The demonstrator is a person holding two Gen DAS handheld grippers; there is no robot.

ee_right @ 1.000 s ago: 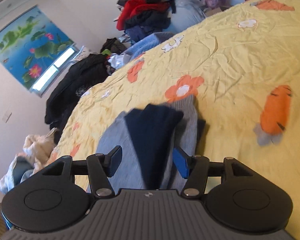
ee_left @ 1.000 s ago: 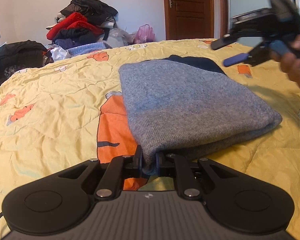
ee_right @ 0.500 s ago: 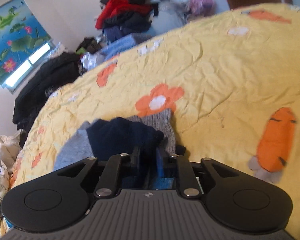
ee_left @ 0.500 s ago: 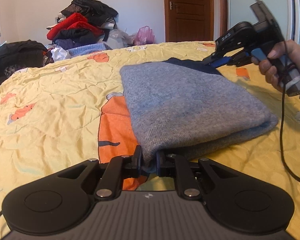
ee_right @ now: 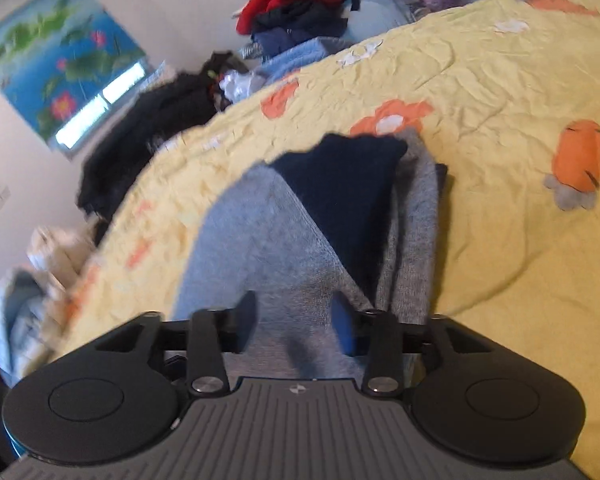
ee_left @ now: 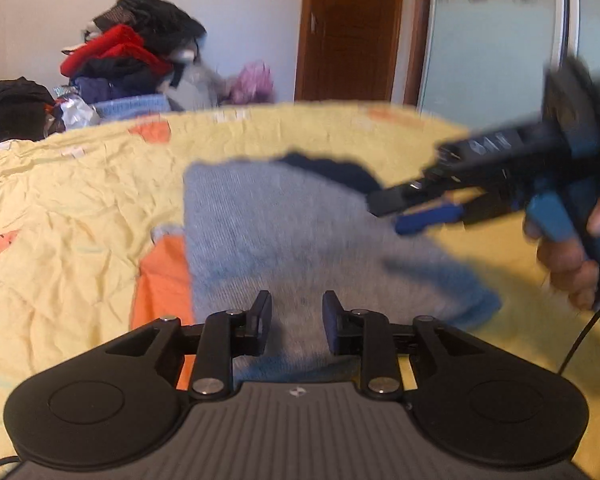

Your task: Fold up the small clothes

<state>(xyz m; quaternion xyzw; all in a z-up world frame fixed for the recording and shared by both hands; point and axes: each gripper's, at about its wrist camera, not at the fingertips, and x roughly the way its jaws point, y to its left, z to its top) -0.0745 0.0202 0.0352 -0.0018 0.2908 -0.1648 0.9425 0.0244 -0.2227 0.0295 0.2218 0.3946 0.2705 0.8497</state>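
Spread across the yellow bedsheet (ee_left: 80, 216), the folded grey garment (ee_left: 284, 240) is released: left tool (ee_left: 296, 322) and right tool (ee_right: 294, 326) are opening, nothing pinched. Next, withdrawal without disturbing the fold is required.

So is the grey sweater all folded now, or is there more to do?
Looks mostly done: the grey sweater lies folded flat on the yellow bedspread, its navy part tucked on top. Nothing is in hand: the left gripper and right gripper are both opening, with no cloth pinched between the jaws. Left: perhaps more from the clothes pile beyond the bed.
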